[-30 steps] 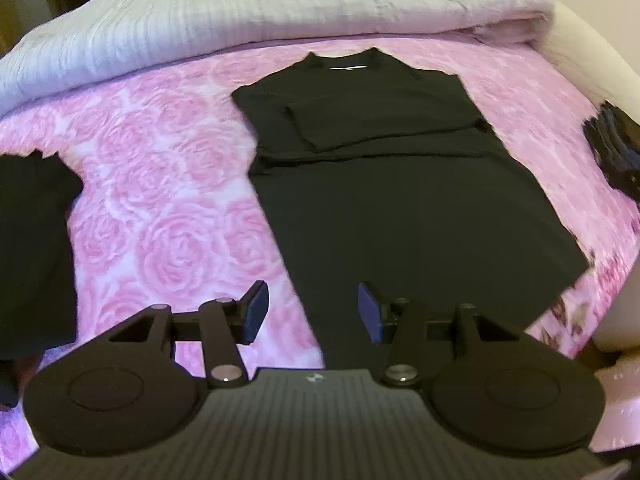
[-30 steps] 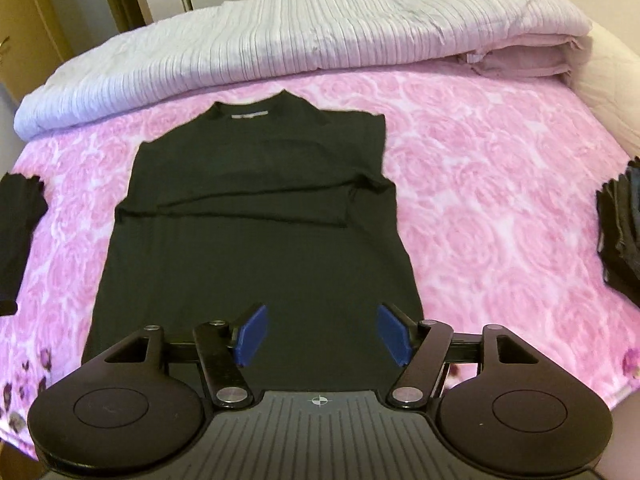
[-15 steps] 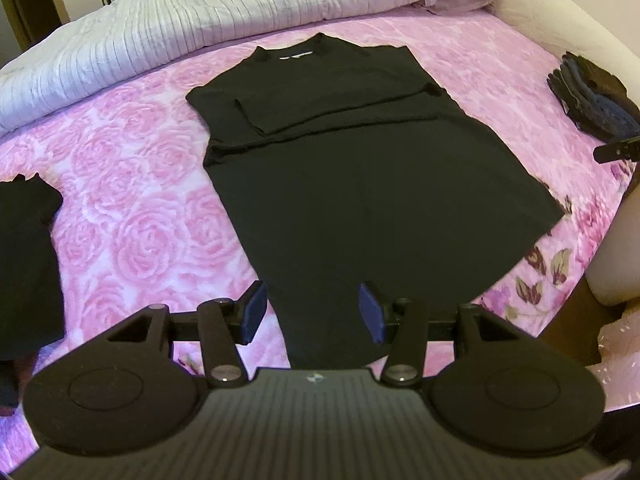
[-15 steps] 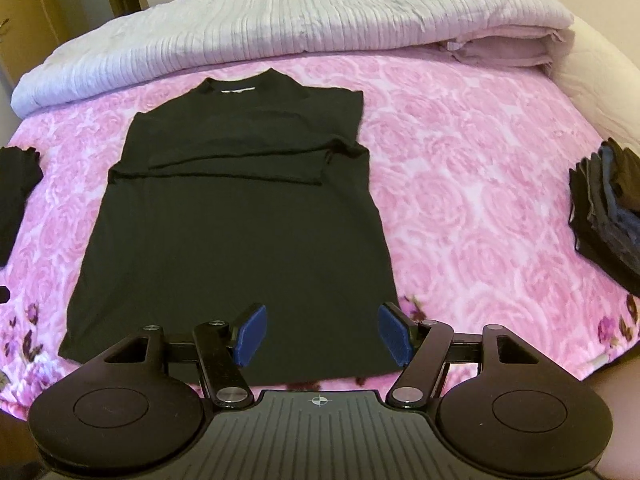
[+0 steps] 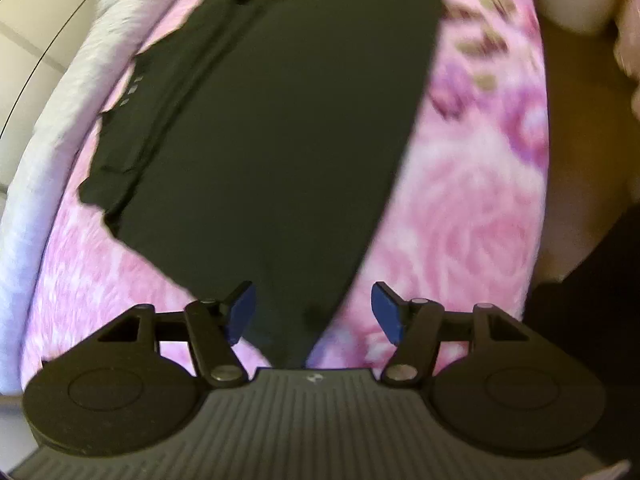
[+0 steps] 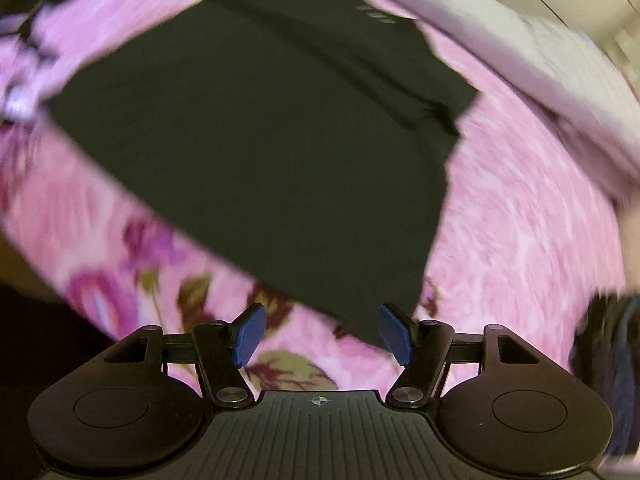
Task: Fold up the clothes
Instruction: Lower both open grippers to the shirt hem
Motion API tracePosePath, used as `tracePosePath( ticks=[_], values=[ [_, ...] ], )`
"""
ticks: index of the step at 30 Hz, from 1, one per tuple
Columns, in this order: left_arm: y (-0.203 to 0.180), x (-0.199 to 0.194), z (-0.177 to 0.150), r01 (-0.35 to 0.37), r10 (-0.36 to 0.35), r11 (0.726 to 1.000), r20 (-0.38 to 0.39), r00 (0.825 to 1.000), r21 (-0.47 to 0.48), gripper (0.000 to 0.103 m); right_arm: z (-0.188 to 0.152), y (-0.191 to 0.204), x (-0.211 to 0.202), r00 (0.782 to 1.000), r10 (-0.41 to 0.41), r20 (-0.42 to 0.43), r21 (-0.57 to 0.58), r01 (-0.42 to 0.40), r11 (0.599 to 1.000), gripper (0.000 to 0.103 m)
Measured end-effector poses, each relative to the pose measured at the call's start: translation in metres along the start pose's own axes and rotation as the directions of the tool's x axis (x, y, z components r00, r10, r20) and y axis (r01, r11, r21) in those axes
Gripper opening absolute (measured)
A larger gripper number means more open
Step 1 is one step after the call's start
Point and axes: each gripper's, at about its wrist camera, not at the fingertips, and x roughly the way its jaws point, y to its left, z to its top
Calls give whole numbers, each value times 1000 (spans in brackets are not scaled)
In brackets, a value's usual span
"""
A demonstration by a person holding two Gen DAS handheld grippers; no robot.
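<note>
Pink bed fills both views: you've dropped and rolled both tongs, left opening, right wide, both empty, over the shirt hem corners, ready to pinch.

Bed covered by a pink rose-print sheet, darker purple flowers and olive leaves along its near border; pale grey ribbed quilt bunched along the far side of the bed, also seen in the right wrist view; cream panelled cabinet fronts with thin dark seams behind it; brownish floor beside the bed edge; both views motion-blurred; light dim, warm, indoor.
</note>
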Motion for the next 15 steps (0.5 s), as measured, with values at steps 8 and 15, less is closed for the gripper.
tracePosePath(
  ticks=[8, 15],
  values=[
    [-28, 36, -8, -136, 121, 978, 102, 987, 161, 69, -27, 42, 40, 995, -40, 89, -257, 62, 965, 66],
    [-3, 40, -26, -159, 152, 980, 68, 986, 119, 51, -29, 71, 55, 980, -46, 191, -399, 121, 909, 66]
  ],
)
